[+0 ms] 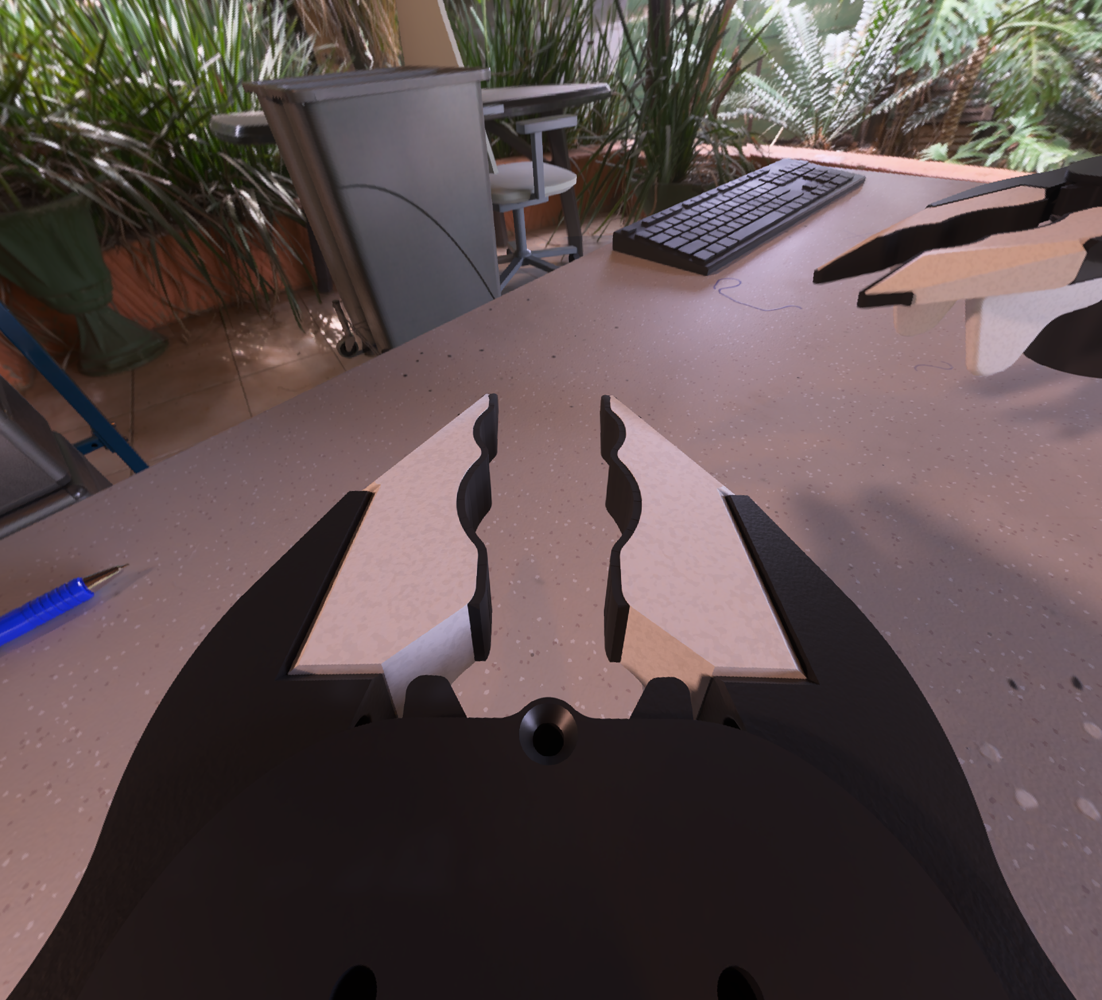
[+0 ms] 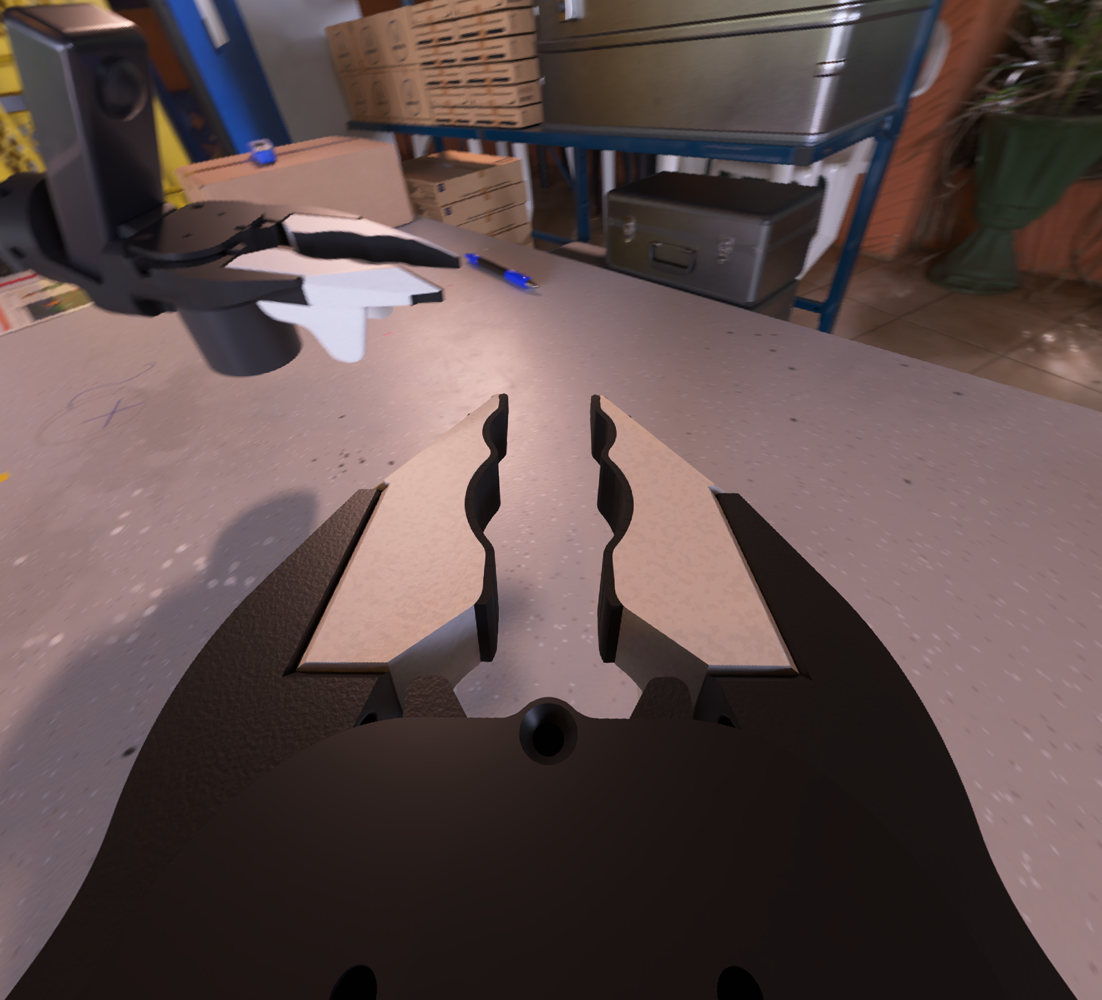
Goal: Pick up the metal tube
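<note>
No metal tube shows in either view. My left gripper is open and empty, held low over the speckled table. It also shows in the right wrist view, at the left above the table. My right gripper is open and empty over the table. It also shows in the left wrist view at the far right. Only bare tabletop lies between each gripper's jaws.
A blue pen lies near the table's left edge; it also shows in the right wrist view. A black keyboard lies at the far end. A grey bin and a stool stand beyond the table. Shelves with boxes and metal cases stand behind.
</note>
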{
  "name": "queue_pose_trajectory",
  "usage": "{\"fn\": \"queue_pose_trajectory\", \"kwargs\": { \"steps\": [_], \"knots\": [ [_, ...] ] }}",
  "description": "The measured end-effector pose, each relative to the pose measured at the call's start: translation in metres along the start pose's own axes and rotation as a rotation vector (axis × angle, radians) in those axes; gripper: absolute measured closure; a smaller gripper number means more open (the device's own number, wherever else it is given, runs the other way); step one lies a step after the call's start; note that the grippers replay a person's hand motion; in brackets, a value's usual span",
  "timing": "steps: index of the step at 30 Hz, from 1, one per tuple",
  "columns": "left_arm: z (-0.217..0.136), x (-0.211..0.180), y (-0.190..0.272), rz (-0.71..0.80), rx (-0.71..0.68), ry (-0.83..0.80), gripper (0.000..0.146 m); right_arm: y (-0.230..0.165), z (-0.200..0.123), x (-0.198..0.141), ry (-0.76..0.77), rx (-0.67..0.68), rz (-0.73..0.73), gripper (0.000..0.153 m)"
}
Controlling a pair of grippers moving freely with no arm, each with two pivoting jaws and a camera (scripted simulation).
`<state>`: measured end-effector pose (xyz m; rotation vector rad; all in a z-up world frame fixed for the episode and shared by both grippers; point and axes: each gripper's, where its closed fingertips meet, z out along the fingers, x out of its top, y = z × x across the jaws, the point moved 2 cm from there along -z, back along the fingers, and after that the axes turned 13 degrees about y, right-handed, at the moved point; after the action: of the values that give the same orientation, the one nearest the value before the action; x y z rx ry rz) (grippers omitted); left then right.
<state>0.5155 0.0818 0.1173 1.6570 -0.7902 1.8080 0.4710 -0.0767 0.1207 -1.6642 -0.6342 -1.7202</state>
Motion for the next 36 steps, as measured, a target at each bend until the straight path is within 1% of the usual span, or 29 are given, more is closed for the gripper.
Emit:
{"fn": "queue_pose_trajectory", "kwargs": {
  "steps": [3, 6, 11, 16, 21, 24, 25, 27, 29, 33, 34, 35, 36],
  "knots": [
    [0.002, -0.006, -0.002, -0.001, 0.011, -0.034, 0.105, 0.021, -0.005, -0.001, 0.024, -0.088, 0.019, 0.120],
    [0.002, -0.007, -0.005, 0.016, 0.043, -0.049, 0.107, 0.041, -0.008, -0.007, 0.023, -0.144, 0.030, 0.112],
    [-0.001, 0.004, -0.008, -0.009, 0.064, 0.001, 0.105, 0.061, -0.008, -0.019, -0.002, -0.186, 0.010, 0.105],
    [-0.007, 0.005, -0.015, -0.010, 0.085, 0.004, 0.104, 0.072, -0.011, -0.022, -0.004, -0.220, -0.017, 0.105],
    [-0.025, 0.000, -0.004, -0.119, 0.017, 0.019, 0.102, 0.077, -0.018, -0.024, -0.006, -0.237, -0.024, 0.109],
    [-0.046, 0.007, 0.009, -0.145, -0.015, 0.010, 0.103, 0.080, -0.019, -0.025, -0.006, -0.242, -0.008, 0.109],
    [-0.055, 0.012, 0.012, -0.138, -0.019, 0.010, 0.106, 0.080, -0.019, -0.025, -0.001, -0.238, 0.002, 0.109],
    [-0.075, 0.026, 0.013, -0.126, -0.009, -0.004, 0.111, 0.079, -0.017, -0.024, 0.007, -0.227, 0.019, 0.109],
    [-0.097, 0.049, 0.004, -0.107, 0.010, -0.014, 0.112, 0.078, -0.015, -0.024, 0.006, -0.218, 0.023, 0.110],
    [-0.148, 0.111, -0.040, -0.065, 0.076, 0.028, 0.112, 0.074, -0.010, -0.025, -0.002, -0.202, 0.026, 0.111],
    [-0.161, 0.119, -0.060, -0.059, 0.120, 0.000, 0.115, 0.073, -0.008, -0.025, -0.002, -0.193, 0.028, 0.111],
    [-0.174, 0.120, -0.082, -0.052, 0.176, -0.073, 0.115, 0.072, -0.006, -0.025, -0.005, -0.186, 0.027, 0.111],
    [-0.187, 0.112, -0.106, -0.045, 0.237, -0.182, 0.115, 0.071, -0.005, -0.025, -0.009, -0.180, 0.024, 0.111]
  ]
}}
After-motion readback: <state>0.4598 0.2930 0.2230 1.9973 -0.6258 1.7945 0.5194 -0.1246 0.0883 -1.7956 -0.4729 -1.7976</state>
